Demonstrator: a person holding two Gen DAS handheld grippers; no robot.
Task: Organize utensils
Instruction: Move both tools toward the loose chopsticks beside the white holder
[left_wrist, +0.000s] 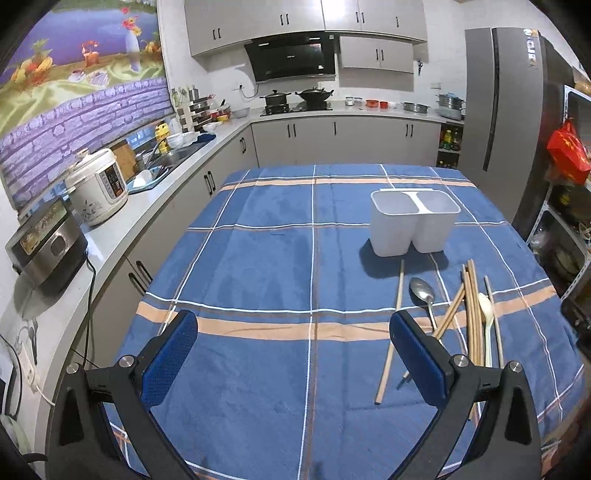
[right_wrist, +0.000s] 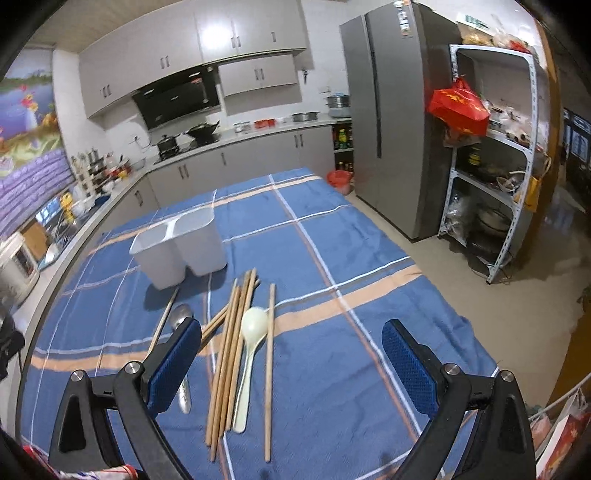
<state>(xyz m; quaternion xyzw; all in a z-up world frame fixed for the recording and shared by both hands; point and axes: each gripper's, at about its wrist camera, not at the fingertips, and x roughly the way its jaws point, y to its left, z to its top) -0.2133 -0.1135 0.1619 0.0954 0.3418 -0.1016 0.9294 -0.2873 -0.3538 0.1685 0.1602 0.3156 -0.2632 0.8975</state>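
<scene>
Both claws hang spread wide and empty: left claw (left_wrist: 293, 354) over bare cloth (left_wrist: 258, 258), right claw (right_wrist: 291, 363) above the chopsticks (right_wrist: 229, 354). One two-compartment holder (right_wrist: 184, 245) stands just behind the pile; cloth right of it lies free to the counter edge. Two spoons: metal spoon (left_wrist: 423, 291), white spoon (right_wrist: 251, 343). Chopsticks overlap, count uncertain.

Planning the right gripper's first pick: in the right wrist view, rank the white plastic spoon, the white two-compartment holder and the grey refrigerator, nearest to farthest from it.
1. White plastic spoon, on the blue checked cloth just ahead, left of centre of the right gripper.
2. White two-compartment holder, further back on the left.
3. Grey refrigerator, beyond the table, on the right.
</scene>
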